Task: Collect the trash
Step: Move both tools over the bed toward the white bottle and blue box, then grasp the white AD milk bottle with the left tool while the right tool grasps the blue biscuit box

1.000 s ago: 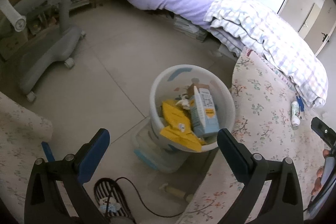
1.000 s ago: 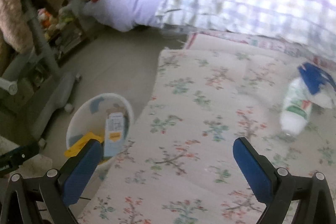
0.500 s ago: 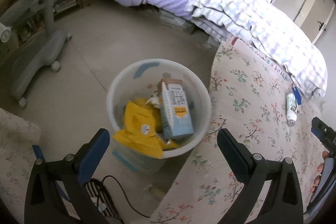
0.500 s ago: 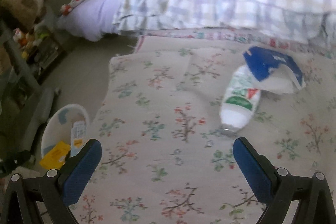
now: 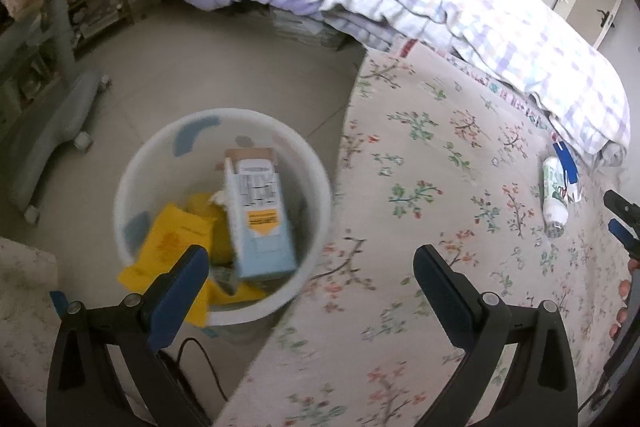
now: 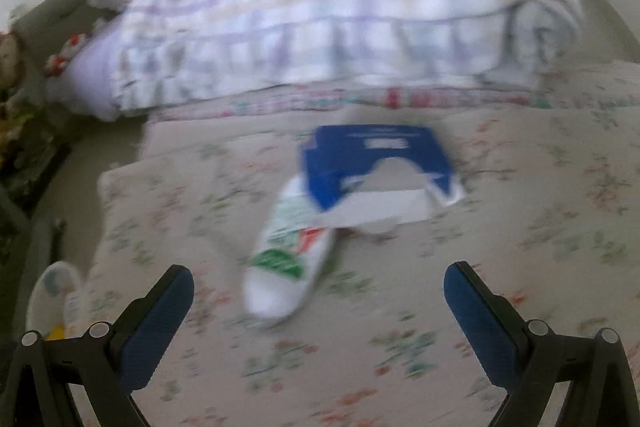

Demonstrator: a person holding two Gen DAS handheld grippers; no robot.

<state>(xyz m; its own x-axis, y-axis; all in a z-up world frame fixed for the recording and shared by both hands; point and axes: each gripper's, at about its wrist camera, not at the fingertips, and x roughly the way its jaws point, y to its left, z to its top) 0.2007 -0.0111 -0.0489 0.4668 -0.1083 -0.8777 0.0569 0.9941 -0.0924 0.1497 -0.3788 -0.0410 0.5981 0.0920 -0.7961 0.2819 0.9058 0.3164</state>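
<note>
Two spread grippers, left (image 5: 310,263) and right (image 6: 318,283), hover over floral bedspread (image 6: 520,267).

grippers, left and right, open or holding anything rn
Left gripper: open, empty, above the white plastic trash bin.
Right gripper: open, empty, near the white squeeze bottle.

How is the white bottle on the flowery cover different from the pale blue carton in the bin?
The white bottle lies flat on the flowery cover, partly under a blue packet; the pale blue carton stands tilted inside the bin. The bottle is rounded, the carton boxy. Both look like discarded packaging.
</note>
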